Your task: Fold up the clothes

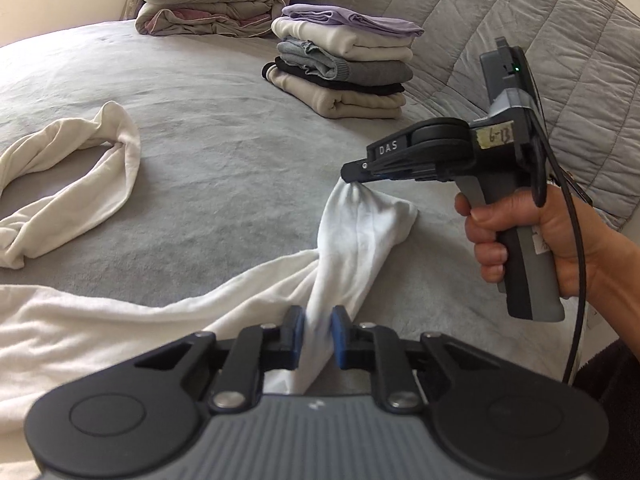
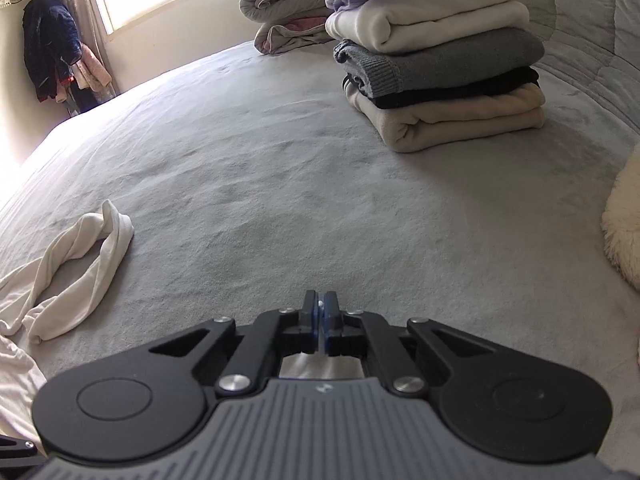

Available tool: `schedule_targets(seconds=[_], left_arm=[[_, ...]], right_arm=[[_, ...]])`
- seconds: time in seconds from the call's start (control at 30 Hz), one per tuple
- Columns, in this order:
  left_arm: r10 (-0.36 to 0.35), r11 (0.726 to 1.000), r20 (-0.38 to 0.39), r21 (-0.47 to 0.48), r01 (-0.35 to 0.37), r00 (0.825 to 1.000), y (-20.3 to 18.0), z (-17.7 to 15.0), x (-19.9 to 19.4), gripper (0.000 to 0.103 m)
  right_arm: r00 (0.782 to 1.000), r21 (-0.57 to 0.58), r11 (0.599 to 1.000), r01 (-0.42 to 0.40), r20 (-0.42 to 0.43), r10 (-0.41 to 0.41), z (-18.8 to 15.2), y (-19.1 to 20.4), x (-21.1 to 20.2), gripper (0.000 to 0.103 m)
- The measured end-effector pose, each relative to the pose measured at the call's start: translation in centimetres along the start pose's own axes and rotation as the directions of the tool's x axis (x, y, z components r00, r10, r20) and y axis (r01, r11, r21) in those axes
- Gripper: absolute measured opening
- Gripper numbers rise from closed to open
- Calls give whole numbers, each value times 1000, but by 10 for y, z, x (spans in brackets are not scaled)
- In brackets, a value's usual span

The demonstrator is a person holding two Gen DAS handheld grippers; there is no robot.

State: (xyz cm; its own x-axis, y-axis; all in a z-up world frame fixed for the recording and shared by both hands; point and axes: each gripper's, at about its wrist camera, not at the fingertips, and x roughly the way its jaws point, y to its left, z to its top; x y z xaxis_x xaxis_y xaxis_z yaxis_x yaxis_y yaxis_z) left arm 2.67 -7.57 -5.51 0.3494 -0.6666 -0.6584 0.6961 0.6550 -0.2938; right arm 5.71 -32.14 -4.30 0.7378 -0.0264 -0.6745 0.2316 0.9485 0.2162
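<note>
While clamping the white garment (image 1: 360,236), right tongs (image 1: 349,178) read "DAS", "6-13".

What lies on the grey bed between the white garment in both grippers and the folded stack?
Nothing visible: bare grey bed runs from the white garment, clamped by left gripper and right gripper, to the folded stack. Its twisted sleeve lies off left.

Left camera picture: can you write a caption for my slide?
Both grippers pinch a white shirt on the grey bed beside folded clothes.
</note>
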Motion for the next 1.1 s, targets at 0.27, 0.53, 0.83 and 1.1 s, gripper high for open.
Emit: schedule_targets(seconds=[0.27, 0.53, 0.83, 1.1], left_arm=[[-14, 999, 45, 46, 12, 999, -10, -2, -14, 2], [-56, 991, 38, 123, 51, 998, -29, -10, -25, 2], [-55, 977, -74, 203, 69, 996, -44, -28, -21, 2], [-38, 982, -24, 183, 42, 999, -56, -18, -32, 33]], right_arm=[[997, 27, 998, -58, 57, 56, -1, -22, -44, 1], [995, -69, 996, -57, 77, 62, -18, -40, -86, 1], [993, -150, 987, -50, -117, 33, -58, -68, -101, 0], [989, -80, 993, -82, -128, 71, -63, -88, -107, 15]])
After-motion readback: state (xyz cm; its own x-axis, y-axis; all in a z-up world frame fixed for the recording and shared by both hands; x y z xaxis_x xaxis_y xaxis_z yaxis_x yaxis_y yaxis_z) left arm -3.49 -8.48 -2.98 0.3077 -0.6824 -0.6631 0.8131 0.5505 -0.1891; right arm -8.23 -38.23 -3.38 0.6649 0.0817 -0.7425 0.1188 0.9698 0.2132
